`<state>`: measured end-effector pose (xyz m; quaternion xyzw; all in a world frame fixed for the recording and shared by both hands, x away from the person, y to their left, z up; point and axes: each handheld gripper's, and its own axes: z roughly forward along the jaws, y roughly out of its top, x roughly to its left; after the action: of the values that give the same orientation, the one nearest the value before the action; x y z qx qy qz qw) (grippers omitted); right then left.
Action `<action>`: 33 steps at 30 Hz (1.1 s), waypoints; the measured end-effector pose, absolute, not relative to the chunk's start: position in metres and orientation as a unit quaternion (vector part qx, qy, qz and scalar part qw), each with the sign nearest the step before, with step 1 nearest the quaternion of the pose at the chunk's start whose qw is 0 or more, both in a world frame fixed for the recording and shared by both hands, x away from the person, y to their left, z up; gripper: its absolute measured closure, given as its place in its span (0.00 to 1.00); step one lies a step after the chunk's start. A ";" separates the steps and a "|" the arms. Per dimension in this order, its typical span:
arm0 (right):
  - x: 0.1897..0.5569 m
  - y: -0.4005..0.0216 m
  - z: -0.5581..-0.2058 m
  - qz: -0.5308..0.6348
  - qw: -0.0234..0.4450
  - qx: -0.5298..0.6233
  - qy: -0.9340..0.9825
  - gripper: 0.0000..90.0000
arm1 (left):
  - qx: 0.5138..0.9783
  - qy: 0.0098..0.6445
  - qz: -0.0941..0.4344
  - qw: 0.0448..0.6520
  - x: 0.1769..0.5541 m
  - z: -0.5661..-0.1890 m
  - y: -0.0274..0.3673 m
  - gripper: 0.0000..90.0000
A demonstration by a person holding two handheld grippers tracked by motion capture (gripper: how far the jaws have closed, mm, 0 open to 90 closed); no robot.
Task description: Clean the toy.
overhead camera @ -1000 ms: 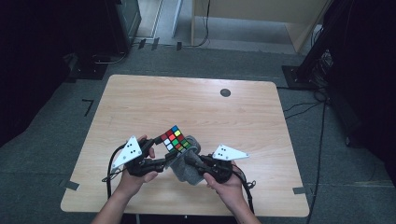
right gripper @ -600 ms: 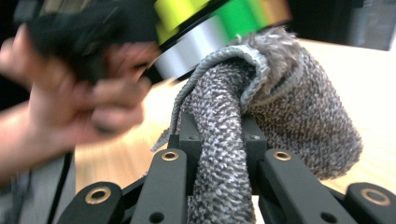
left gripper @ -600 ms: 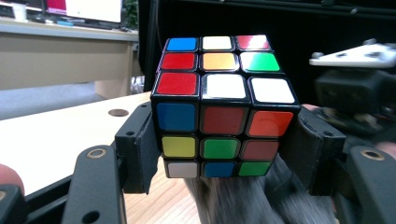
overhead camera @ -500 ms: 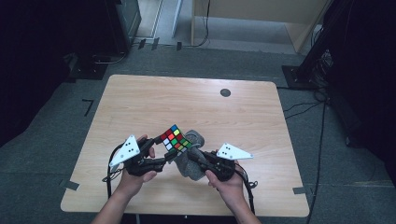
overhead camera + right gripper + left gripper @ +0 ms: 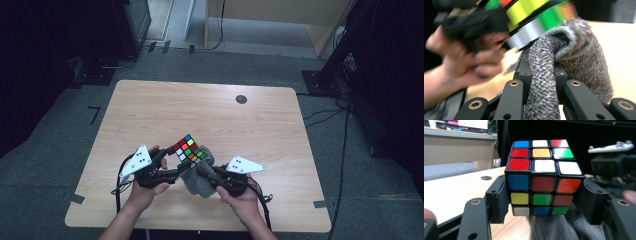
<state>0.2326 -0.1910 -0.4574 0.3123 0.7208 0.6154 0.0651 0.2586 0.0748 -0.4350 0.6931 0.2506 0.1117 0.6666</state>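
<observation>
Puzzle cube (image 5: 189, 149): multicoloured, three squares to a side, scrambled. It is being held above the near middle of the wooden table (image 5: 150, 107), tilted, with a red, orange and white face turned upward.

Left gripper (image 5: 176, 170): its jaws are clamping the cube from two opposite sides, the pads pressing on the lower two rows in the left gripper view.

Grey cloth (image 5: 196, 181): knitted and bunched, it is lying just under and against the cube's underside, between the two grippers.

Right gripper (image 5: 206, 172): its jaws are pinching a thick fold of the cloth, which is bulging up between the pads (image 5: 560, 82) toward the cube.

Table: a dark round disc (image 5: 241, 99) is sitting near the far edge.
</observation>
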 end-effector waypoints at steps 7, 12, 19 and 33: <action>0.237 -0.213 -0.449 0.614 0.114 0.327 0.709 0.86 | 0.692 0.275 0.133 0.654 0.266 -0.434 0.085 0.39; 0.246 -0.254 -0.447 0.589 0.191 0.410 0.670 0.86 | 0.711 0.304 0.168 0.612 0.275 -0.446 0.086 0.39; 0.255 -0.291 -0.455 0.534 0.283 0.448 0.658 0.85 | 0.738 0.356 0.184 0.542 0.292 -0.469 0.079 0.39; 0.263 -0.305 -0.473 0.507 0.288 0.479 0.655 0.85 | 0.786 0.387 0.224 0.427 0.311 -0.503 0.059 0.39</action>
<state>0.2634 -0.3052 -0.4726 0.4793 0.6555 0.5073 0.2885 0.3111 0.0593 -0.5026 0.7862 0.3874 0.2236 0.4265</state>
